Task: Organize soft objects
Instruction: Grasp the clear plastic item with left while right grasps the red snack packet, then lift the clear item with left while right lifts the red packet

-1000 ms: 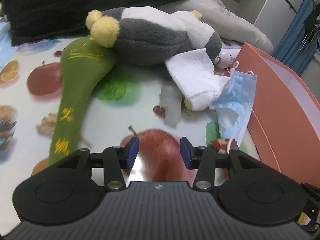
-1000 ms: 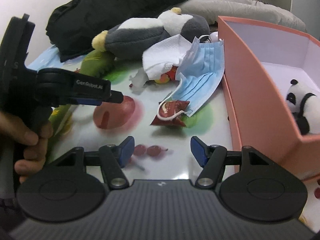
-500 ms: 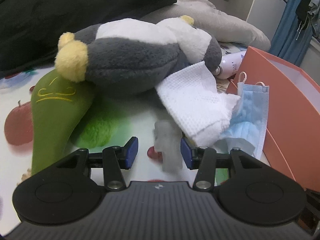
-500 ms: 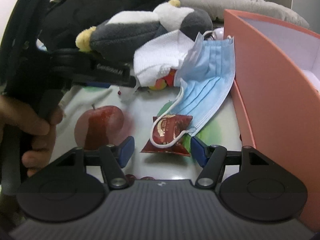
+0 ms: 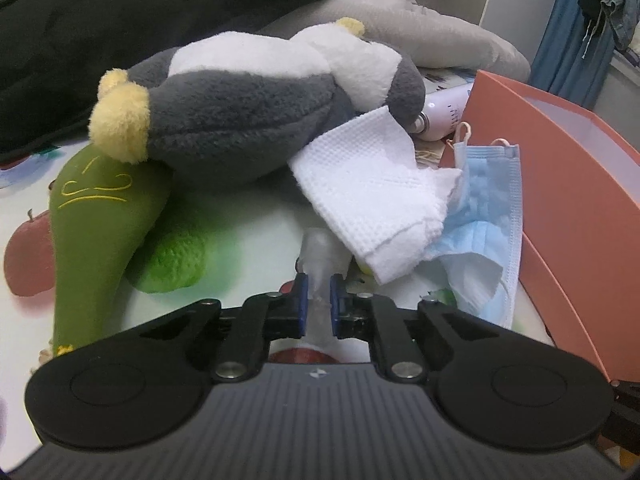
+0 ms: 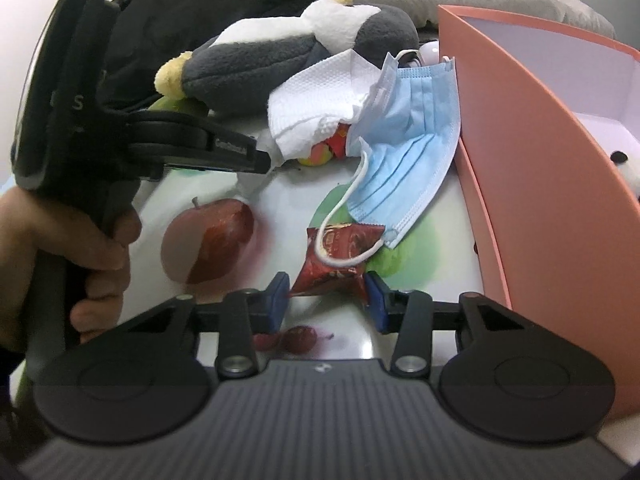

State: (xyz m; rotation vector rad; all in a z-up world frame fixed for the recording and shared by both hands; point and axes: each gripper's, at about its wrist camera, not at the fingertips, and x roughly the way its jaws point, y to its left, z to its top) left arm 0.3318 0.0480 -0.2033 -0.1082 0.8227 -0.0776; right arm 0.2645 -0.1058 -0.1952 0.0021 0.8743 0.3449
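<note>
- Altogether, two black two-finger grippers with blue pads were at work; the left gripper [image 5: 318, 294] had just been closing and its jaws stood narrow, pinched on one small crumpled piece of clear plastic [image 5: 320, 254]; the right gripper [image 6: 326, 294] had also just been closing, its pads at the two lower corners of one red foil snack packet [image 6: 340, 258], though whether they pressed on it could not be told.
- One grey-and-white plush penguin with yellow feet [image 5: 256, 112] lay on its side; one green stuffed pad with yellow stitching [image 5: 96, 216] lay beneath its feet; one white waffle-weave cloth [image 5: 372, 196] leaned against it; one pale blue face mask [image 6: 412, 148] lay draped beside the cloth, an ear loop across the packet.
- One salmon-pink box [image 6: 532, 184] stood at the right, one panda plush [image 6: 628, 172] inside.
- One fruit-printed cloth [image 6: 280, 216] covered the surface; one black garment [image 5: 120, 20] and one grey cushion [image 5: 440, 36] lay behind; one blue curtain [image 5: 568, 40] hung beyond.
</note>
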